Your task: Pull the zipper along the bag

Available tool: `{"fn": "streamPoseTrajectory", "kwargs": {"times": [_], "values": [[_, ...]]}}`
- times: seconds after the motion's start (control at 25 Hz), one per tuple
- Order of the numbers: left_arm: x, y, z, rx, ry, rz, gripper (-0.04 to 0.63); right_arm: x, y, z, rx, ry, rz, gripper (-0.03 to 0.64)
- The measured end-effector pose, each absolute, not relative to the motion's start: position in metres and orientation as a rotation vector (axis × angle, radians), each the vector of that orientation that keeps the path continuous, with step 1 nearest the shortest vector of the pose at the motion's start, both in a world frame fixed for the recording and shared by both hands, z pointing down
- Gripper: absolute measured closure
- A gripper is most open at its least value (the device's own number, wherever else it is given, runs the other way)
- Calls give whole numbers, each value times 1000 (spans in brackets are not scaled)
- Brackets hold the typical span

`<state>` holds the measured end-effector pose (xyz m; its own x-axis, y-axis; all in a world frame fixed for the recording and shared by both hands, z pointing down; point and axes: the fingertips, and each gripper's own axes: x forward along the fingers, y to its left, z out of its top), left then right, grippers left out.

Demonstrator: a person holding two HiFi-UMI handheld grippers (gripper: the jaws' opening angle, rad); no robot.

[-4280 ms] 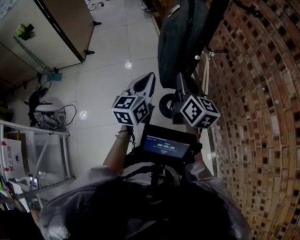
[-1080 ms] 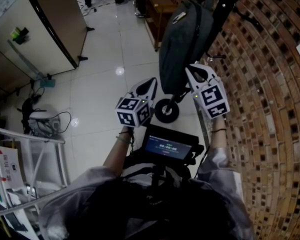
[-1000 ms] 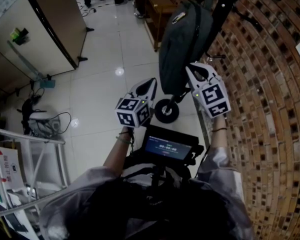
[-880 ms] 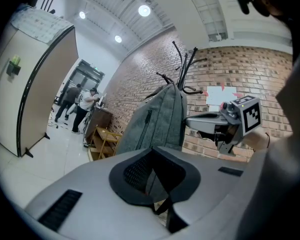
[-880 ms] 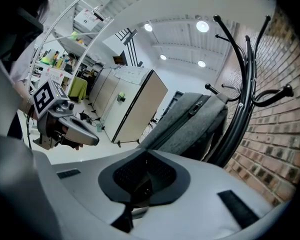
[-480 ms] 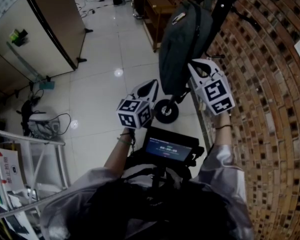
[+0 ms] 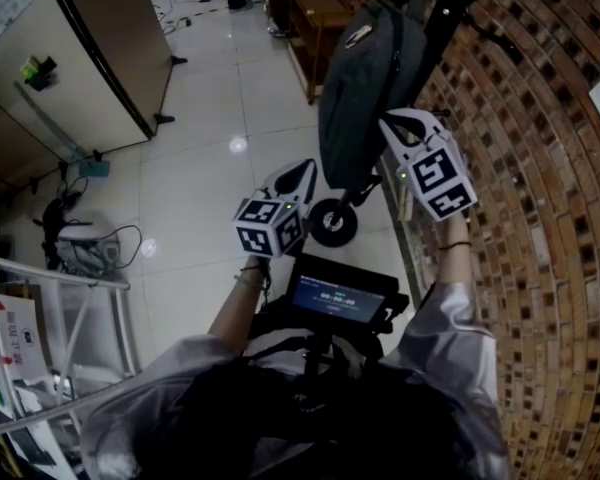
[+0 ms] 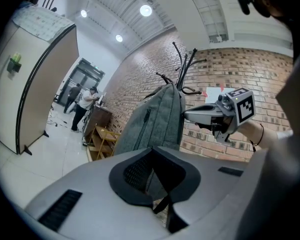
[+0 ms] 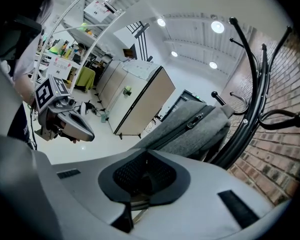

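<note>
Left gripper (image 7: 303, 165) in front of the torso, pointing level, jaws together, nothing between them. Right gripper (image 7: 390, 121) further forward and out to the side, tipped slightly downward, jaws likewise closed and empty. Left forearm (image 7: 232, 308) bare, band at the wrist. Right forearm (image 7: 458, 263) extended, also banded, sleeve (image 7: 445, 328) ending near the elbow

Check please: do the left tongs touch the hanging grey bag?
Apart. The right gripper view shows the left tongs well to the left of the grey bag, with bare white floor between them.
</note>
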<state>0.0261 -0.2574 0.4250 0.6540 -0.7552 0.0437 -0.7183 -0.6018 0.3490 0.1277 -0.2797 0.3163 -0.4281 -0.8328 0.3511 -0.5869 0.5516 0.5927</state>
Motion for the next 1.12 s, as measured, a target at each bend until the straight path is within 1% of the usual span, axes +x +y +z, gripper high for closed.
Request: {"fn": "streamPoseTrajectory", "kwargs": {"times": [1.12], "values": [[34,-263,430,2525,-1151,-164,588,134,-300,253,1119,-2105,-641,604]]}}
